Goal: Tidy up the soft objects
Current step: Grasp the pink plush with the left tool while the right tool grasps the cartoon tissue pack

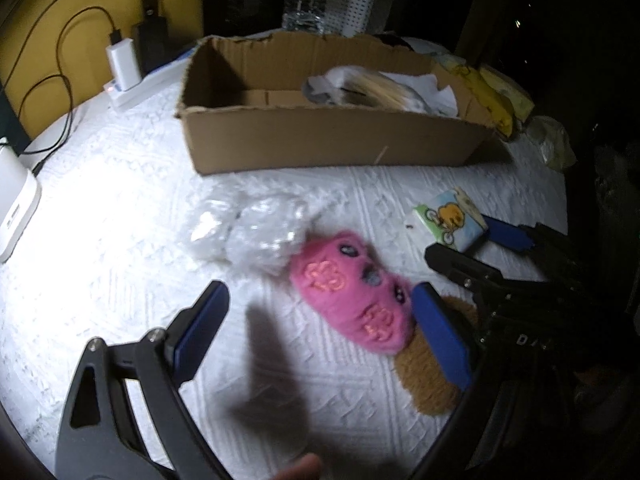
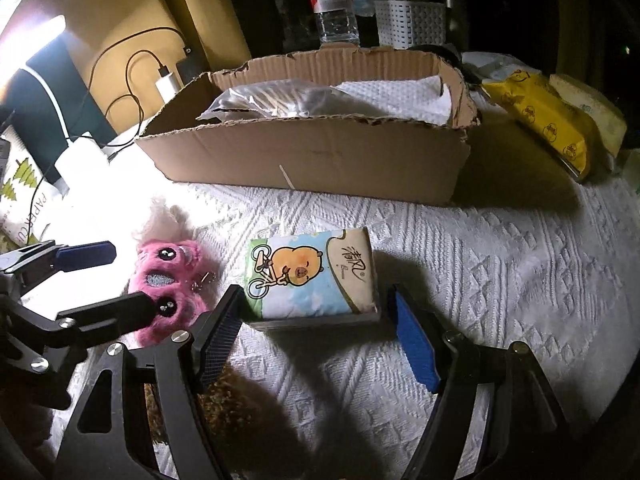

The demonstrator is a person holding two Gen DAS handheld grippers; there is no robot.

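White quilted cloth [image 2: 480, 248] covers the surface you are working over, lit hard from the left and falling into darkness on the right.

Nearest you, your left gripper [image 1: 320, 320] stands with its jaws spread wide and nothing clamped; the fuzzy pink plush toy with dark bead eyes [image 1: 352, 300] lies on the cloth between its blue pads, just beside the right pad, and whether it touches that pad you cannot tell. A brown curly-pile soft piece [image 1: 428, 376] lies partly under that same finger.

Your right gripper [image 2: 316, 328] is also released, its jaws apart on either side of the small rectangular tissue pack printed with a cartoon bear on a bicycle [image 2: 312, 276]; neither pad presses on it. From the right wrist view the pink toy sits just left of the pack.

Beyond the pink toy lies a crumpled clear plastic bag [image 1: 256, 228]. Farther back, toward the far edge, sits the open brown cardboard box [image 2: 304, 152] holding a silvery bag and white paper. A yellow soft pack printed with ducks [image 2: 540, 120] lies right of the box. Behind the box stand a clear plastic water bottle [image 2: 334, 4] and a white lattice basket [image 2: 412, 20].
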